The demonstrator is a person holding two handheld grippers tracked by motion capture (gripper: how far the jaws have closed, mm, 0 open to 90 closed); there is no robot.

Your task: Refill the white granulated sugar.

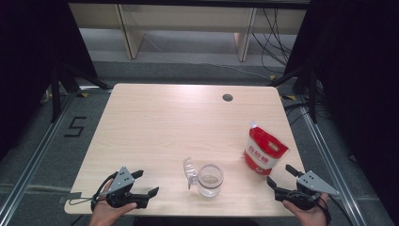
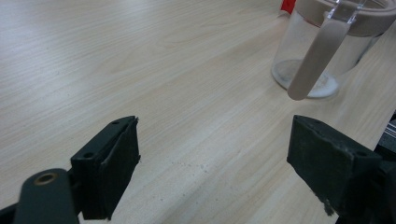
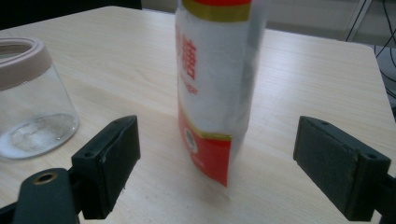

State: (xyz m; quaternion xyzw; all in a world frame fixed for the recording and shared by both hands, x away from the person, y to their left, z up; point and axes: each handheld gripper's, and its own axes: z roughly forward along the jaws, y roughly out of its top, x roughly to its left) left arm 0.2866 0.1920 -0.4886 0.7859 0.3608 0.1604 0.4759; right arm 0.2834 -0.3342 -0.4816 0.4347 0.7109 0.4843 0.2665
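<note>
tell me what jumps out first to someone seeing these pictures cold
The red and white pouch draws the eye first, standing upright on the right side of the pale wooden table, just ahead of the open right gripper. Next is the clear glass jar near the front edge at the middle, its hinged lid flipped open to its left and a little white residue on its bottom. The left gripper rests open at the front left corner, holding nothing.
</note>
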